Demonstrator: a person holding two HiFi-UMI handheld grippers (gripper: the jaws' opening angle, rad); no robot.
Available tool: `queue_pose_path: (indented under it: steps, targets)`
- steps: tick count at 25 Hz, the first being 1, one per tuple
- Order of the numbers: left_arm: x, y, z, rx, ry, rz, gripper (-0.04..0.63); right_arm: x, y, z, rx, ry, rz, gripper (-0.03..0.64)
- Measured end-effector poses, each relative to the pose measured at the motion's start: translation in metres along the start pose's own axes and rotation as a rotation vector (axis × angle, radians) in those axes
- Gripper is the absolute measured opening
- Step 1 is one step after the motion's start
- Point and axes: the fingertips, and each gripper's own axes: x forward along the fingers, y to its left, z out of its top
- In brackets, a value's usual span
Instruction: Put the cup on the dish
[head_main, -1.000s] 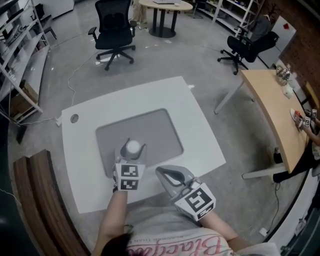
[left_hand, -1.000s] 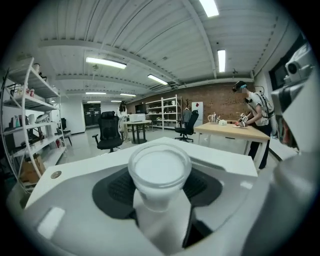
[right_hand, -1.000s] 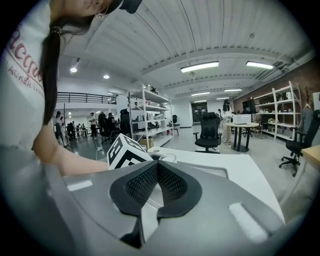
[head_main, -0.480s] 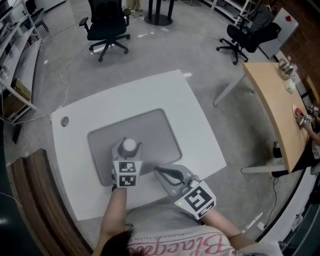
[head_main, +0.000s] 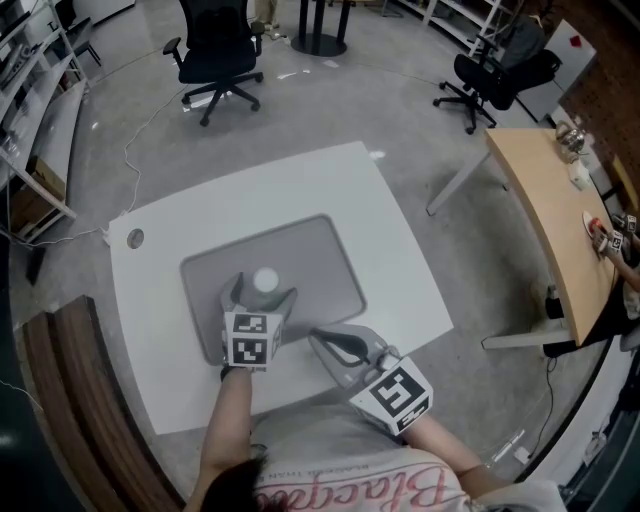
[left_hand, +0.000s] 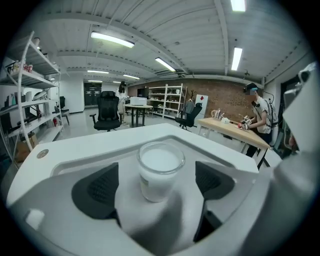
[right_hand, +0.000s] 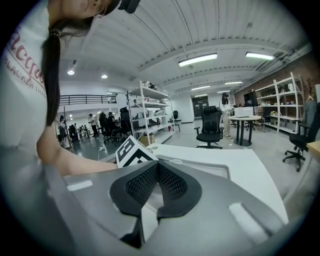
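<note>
A small clear cup (head_main: 265, 279) with white contents stands upright on the grey dish (head_main: 320, 250), a flat tray on the white table. My left gripper (head_main: 263, 294) sits around it from the near side. Its jaws are opening, and the dark pads (left_hand: 97, 187) stand clear of the cup (left_hand: 160, 170) on both sides. The dish (left_hand: 212, 156) spreads out under and behind the cup. My right gripper (head_main: 322, 340) hovers over the table's near edge, to the right of the left one. In the right gripper view the right gripper (right_hand: 158, 170) has its pads pressed together with nothing between them.
The white table (head_main: 400, 260) has a round grommet (head_main: 135, 238) at its left corner. A wooden bench (head_main: 70, 400) runs along the left. A wooden desk (head_main: 560, 230) stands at the right, and office chairs (head_main: 215, 45) at the back.
The left gripper's jaws have spread apart and let go of the cup, which stays upright on the dish. The right gripper has hardly moved.
</note>
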Motion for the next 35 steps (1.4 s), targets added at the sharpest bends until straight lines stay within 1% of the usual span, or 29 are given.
queue_pose_path:
  steps: [3, 7, 8, 9, 10, 11, 12, 13, 14, 18, 22, 26, 29, 31, 35]
  targets:
    - [-0.019, 0.0, 0.009, 0.001, -0.039, 0.011, 0.479, -0.003, 0.007, 0.004, -0.013, -0.016, -0.001, 0.0]
    - [-0.05, -0.003, 0.015, -0.003, -0.096, 0.021, 0.479, -0.009, 0.023, 0.005, -0.033, -0.038, 0.001, 0.0]
    - [-0.059, -0.004, 0.014, -0.01, -0.103, 0.027, 0.472, -0.012, 0.028, 0.005, -0.036, -0.041, -0.002, 0.0]
    - [-0.071, -0.005, 0.013, -0.018, -0.11, 0.046, 0.44, -0.015, 0.034, 0.004, -0.039, -0.043, -0.006, 0.0]
    - [-0.083, -0.003, 0.013, -0.023, -0.125, 0.085, 0.345, -0.018, 0.039, 0.003, -0.039, -0.046, -0.011, 0.0]
    - [-0.096, 0.0, 0.014, -0.023, -0.146, 0.138, 0.142, -0.022, 0.044, 0.0, -0.038, -0.049, -0.017, 0.0]
    - [-0.108, 0.002, 0.013, -0.019, -0.166, 0.182, -0.001, -0.026, 0.049, -0.002, -0.034, -0.051, -0.022, 0.0]
    - [-0.119, 0.001, 0.012, -0.016, -0.18, 0.203, -0.002, -0.029, 0.053, -0.005, -0.028, -0.052, -0.028, 0.0]
    - [-0.128, -0.002, 0.01, -0.016, -0.192, 0.203, -0.002, -0.032, 0.058, -0.009, -0.022, -0.052, -0.033, 0.0]
    - [-0.157, -0.018, 0.011, -0.004, -0.242, 0.152, -0.002, -0.044, 0.074, -0.019, 0.004, -0.052, -0.053, 0.0]
    - [-0.173, -0.03, 0.01, 0.009, -0.27, 0.13, -0.002, -0.052, 0.082, -0.023, -0.003, -0.062, -0.065, 0.002]
    - [-0.186, -0.038, 0.013, -0.019, -0.299, 0.12, -0.002, -0.056, 0.084, -0.017, -0.027, -0.096, -0.056, 0.002]
    - [-0.196, -0.043, 0.018, -0.018, -0.328, 0.122, -0.002, -0.056, 0.085, -0.013, -0.054, -0.109, -0.044, 0.002]
    - [-0.203, -0.047, 0.014, -0.018, -0.33, 0.125, -0.002, -0.059, 0.09, -0.011, -0.066, -0.115, -0.036, 0.002]
    - [-0.219, -0.055, 0.009, -0.05, -0.342, 0.12, -0.002, -0.066, 0.104, -0.012, -0.075, -0.115, -0.012, 0.002]
